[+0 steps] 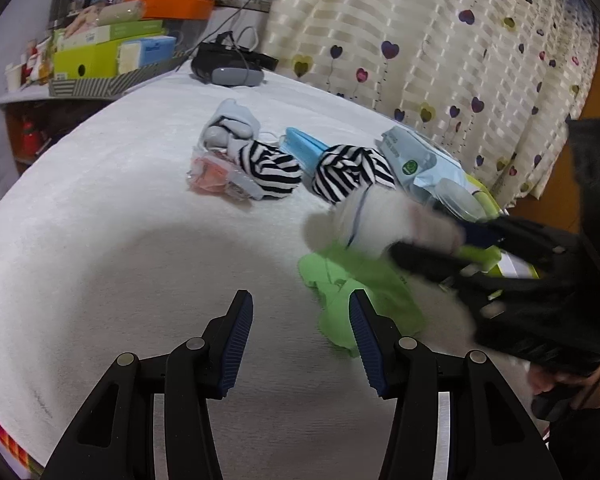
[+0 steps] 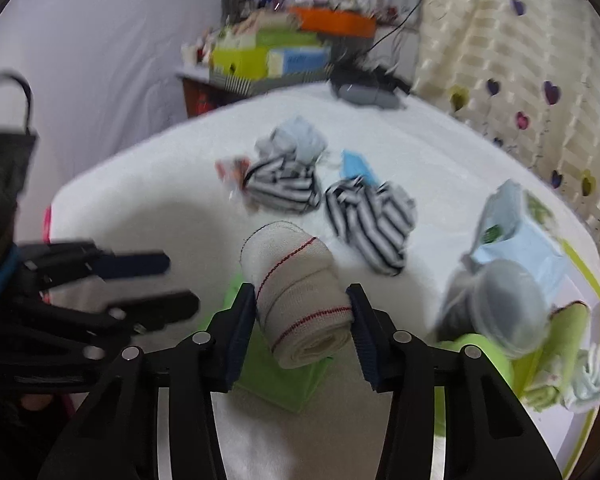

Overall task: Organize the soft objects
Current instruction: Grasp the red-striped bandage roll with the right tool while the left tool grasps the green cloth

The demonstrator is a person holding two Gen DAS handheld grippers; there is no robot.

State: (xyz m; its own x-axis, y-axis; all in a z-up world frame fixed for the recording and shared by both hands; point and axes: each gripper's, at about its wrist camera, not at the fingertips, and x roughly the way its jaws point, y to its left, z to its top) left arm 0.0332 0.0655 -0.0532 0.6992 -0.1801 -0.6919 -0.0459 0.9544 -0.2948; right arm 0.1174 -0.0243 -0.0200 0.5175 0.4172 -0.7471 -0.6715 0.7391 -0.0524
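I'm starting at the left: my left gripper (image 1: 300, 344) is hanging wide apart and empty over the white towel-covered table (image 1: 120, 220), its blue ribbed pads (image 1: 238, 344) holding nothing. Just off its right finger, the crumpled lime-green cloth (image 1: 332, 284) is lying flat on the towel, so that arm is sitting nearer to it than the other.

Moving across, my right gripper (image 2: 302, 322) is clamping the white rolled elastic bandage with thin red stitch lines (image 2: 300, 304) between both pads. The roll's long axis is running forward and slightly left, away from the camera, with its open coiled end facing me. It's being carried above the green cloth, clear of the table.

Beyond it, two black-and-white striped fabric bundles (image 2: 320, 204) are sitting mid-table, with a pale grey-blue bunched cloth (image 2: 296, 140) behind the left one.

Farther right, the lime-green rimmed tray (image 2: 580, 264) is holding a light blue soft packet (image 2: 524, 244) and a grey rolled cloth (image 2: 508, 308). The tray is lying to the right of the held roll, so I'm judging the next move as a rightward swing; blur is hiding how much room is left in there.
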